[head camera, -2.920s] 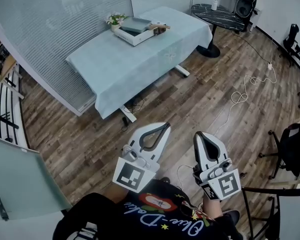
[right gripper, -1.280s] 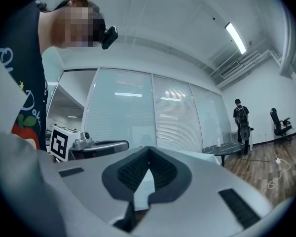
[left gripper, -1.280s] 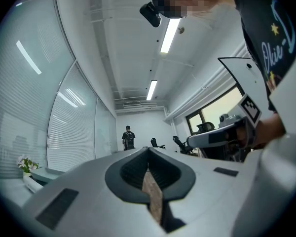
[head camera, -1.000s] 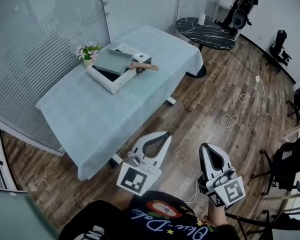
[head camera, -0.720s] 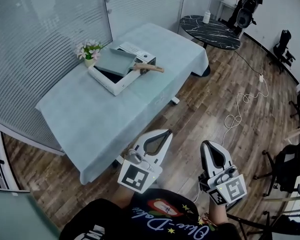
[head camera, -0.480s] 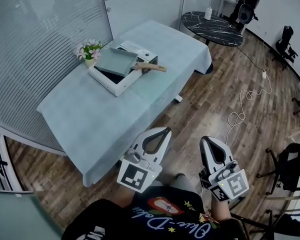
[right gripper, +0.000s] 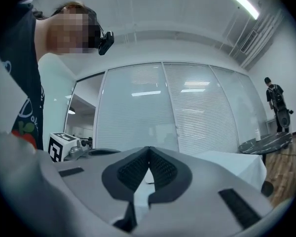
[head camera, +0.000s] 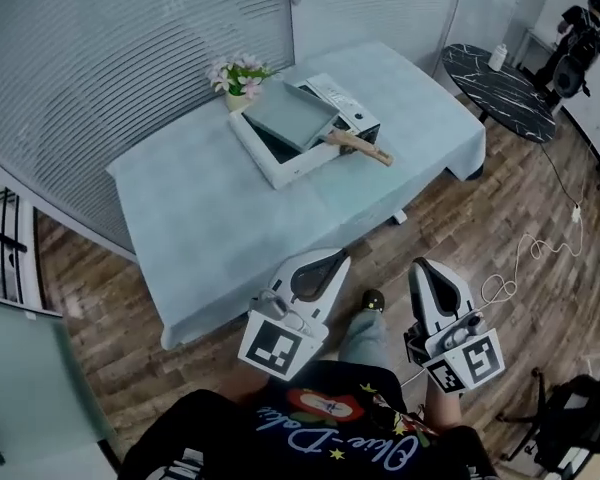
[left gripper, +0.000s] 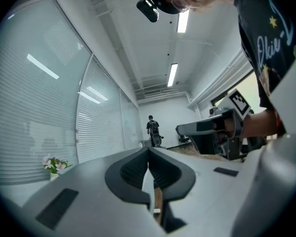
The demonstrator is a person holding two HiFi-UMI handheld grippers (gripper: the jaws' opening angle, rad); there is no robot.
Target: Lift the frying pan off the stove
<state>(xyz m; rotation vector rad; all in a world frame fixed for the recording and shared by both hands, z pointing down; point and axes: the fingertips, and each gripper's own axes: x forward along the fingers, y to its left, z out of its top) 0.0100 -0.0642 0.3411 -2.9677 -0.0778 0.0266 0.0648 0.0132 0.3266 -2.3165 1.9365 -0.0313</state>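
Frying pan [head camera: 292, 118] sits on the stove [head camera: 280, 165] on the tabletop [head camera: 200, 213], well apart from left tool [head camera: 334, 257] and right tool [head camera: 421, 266], both clamped together and empty; one should spread its jaws before reaching the wooden handle [head camera: 360, 149].

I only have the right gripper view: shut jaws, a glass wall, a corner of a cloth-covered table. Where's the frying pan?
Observer: Head view shows the grey square frying pan sitting on a white stove toward the far side of the table.
Operator: Which way is its handle?
Observer: The wooden handle sticks out to the right in the head view, past the stove's edge.
Operator: Is the left gripper holding anything?
Observer: No. In its own view the left gripper has its jaws together with nothing between them, well short of the pan.
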